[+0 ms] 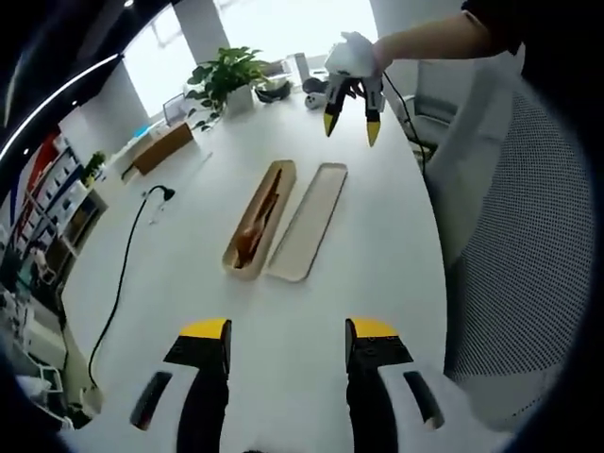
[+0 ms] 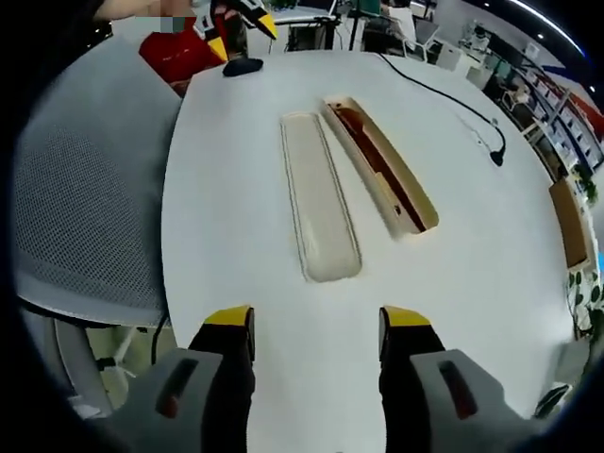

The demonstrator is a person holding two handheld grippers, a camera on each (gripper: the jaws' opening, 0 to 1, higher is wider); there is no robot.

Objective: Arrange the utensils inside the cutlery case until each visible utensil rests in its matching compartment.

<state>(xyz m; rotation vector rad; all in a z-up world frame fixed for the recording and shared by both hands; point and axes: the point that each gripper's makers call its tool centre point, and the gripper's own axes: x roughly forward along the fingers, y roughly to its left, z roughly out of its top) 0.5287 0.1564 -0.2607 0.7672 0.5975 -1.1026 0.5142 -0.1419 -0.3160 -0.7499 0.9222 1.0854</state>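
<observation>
Ahead of the left gripper (image 1: 286, 340), well beyond its yellow-tipped fingers (image 1: 206, 329), the cutlery case (image 1: 260, 220) lies on the white desk (image 1: 283, 311) with its lid (image 1: 308, 222) just beside it, to the right of the fingers' line. Both halves run lengthwise away from the fingers, side by side. Brown wooden utensils (image 1: 257, 226) rest inside the case; which compartment each occupies cannot be told. The left fingers are spread apart and grip nothing.

Farther off, past the far ends of case and lid, the right gripper (image 1: 349, 121) hangs above the desk in a person's hand, its fingers parted and empty. A black cable (image 1: 123, 269) trails along the desk to the left of the fingers, and a potted plant (image 1: 229, 77) stands at the far end.

From the right gripper view, the right gripper (image 2: 316, 326) has its fingers released, with the lid (image 2: 319, 195) directly ahead and the case (image 2: 380, 163) beyond it to the right, dark utensils (image 2: 373, 151) showing inside. A mesh-backed chair (image 2: 90, 198) stands left of the fingers, and the left gripper (image 2: 241, 24) shows at the desk's far edge.
</observation>
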